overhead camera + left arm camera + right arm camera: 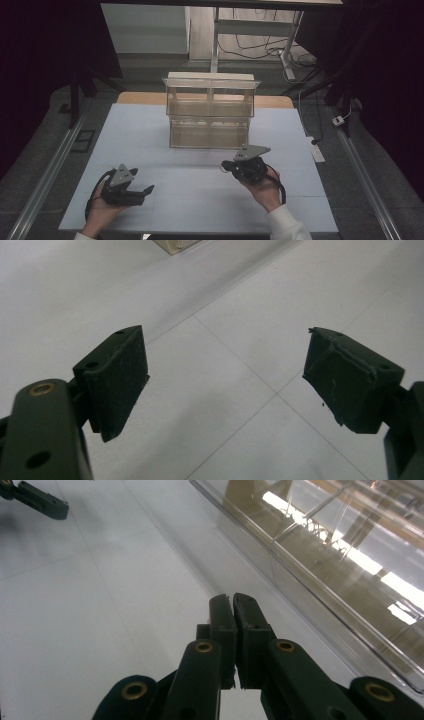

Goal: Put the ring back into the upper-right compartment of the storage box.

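Clear organiser [210, 112]: set mid-bench toward far edge. Judged light, rigid, slippery, crack-prone; best taken by top rim. Right hand-held gripper [233, 605] clenched, nothing held, near it. Left hand-held gripper [225, 385] released.

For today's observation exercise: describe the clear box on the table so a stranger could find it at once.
Start at the white table. Toward its far middle stands the clear box, two see-through tiers stacked, each split by a middle wall. It is the one tall transparent thing there; the two black claws lie nearer the person.
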{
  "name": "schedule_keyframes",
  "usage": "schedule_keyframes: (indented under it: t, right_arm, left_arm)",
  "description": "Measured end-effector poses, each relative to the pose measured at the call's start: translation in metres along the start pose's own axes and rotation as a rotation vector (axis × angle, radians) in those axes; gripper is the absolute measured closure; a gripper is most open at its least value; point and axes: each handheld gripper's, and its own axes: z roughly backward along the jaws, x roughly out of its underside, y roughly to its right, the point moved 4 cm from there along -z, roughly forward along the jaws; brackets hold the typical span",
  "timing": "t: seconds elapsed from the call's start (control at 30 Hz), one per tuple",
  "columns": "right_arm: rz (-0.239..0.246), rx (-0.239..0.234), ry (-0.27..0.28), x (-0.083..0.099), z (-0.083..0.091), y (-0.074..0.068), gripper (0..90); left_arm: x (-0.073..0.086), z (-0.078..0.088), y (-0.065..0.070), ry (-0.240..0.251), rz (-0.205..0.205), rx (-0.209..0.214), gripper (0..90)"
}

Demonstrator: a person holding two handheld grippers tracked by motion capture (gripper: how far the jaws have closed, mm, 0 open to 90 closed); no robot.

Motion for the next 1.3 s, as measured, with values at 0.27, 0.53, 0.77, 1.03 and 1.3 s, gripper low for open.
schedule_keyframes:
  t: [0.27,0.53,0.77,1.03,1.3]
  right_arm:
    - [0.005,0.01,0.034,-0.006,0.009,-0.001,87.4]
    - [0.021,0.018,0.069,-0.012,0.019,-0.001,87.4]
    - [0.03,0.033,0.101,-0.017,0.029,-0.001,87.3]
    - [0.035,0.052,0.137,-0.022,0.041,0.0,87.3]
    - [0.037,0.066,0.155,-0.024,0.048,0.002,87.3]
  left_arm:
    - [0.0,0.0,0.0,0.0,-0.001,-0.002,17.9]
    - [0.0,0.0,0.0,0.002,-0.001,-0.003,17.9]
    - [0.0,-0.001,0.001,0.0,-0.002,-0.002,17.9]
    - [0.0,-0.001,0.001,0.0,-0.002,-0.001,17.9]
    - [0.0,-0.001,0.001,0.0,-0.001,0.0,17.9]
